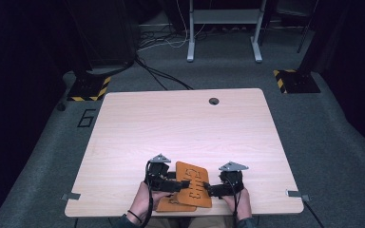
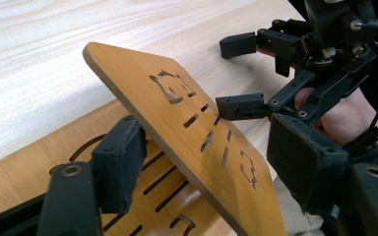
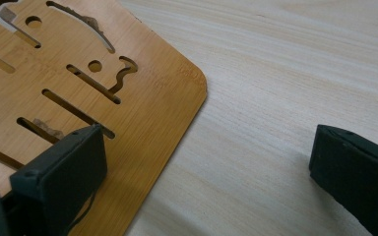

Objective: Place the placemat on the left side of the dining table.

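Surface [image 1: 180, 128]: bare wood ahead, ample room; near edge close behind the work.
Upper board [image 2: 177, 128]: tilted, resting on lower board [image 2: 34, 167].
Left tongs [image 2: 204, 167]: jaws straddle the upper board's edge; grip unclear.
Right tongs [image 3: 202, 167]: released, jaws apart.
Risk: loose grip, board slides off near edge.

Two slotted bamboo boards, the upper board [image 1: 193, 183] overlapping the lower board [image 1: 167, 204], and two handheld grippers on one wooden table [image 1: 180, 123].
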Tool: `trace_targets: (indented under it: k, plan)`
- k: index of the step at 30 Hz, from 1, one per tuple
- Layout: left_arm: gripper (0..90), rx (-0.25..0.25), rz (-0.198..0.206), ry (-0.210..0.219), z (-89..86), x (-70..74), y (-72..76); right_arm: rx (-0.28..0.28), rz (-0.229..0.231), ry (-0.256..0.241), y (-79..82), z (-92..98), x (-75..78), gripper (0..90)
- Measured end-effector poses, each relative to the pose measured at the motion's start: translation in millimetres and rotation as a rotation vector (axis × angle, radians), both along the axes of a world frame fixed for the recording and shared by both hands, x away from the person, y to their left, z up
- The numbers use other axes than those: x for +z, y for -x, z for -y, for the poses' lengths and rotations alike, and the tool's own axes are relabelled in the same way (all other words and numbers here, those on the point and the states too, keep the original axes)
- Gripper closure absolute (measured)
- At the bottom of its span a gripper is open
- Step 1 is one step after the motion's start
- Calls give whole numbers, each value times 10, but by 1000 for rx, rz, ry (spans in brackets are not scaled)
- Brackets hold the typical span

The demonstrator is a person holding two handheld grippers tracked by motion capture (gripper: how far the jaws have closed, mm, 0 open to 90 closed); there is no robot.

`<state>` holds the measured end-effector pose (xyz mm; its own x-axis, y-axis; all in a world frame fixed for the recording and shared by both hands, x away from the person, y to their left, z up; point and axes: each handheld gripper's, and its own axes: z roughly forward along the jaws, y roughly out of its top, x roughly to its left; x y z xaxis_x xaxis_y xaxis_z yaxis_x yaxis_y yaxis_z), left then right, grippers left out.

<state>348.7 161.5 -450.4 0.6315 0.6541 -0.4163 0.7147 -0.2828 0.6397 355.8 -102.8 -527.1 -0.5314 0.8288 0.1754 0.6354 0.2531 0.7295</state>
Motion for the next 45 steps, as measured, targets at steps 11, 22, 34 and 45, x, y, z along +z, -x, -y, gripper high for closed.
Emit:
trace_targets:
  k: [11,22,34,45]
  plan:
    - [495,-68,-7,1,138,24,20,-23,-2,-17,9,46,0,2]
    - [551,-92,5,0,277,125,5,-69,40,152,60,-58,-6,62]
    - [559,-137,27,-47,498,233,-7,-102,36,85,49,35,-4,66]
    - [590,-179,50,-97,717,309,-50,-175,28,57,53,101,0,73]
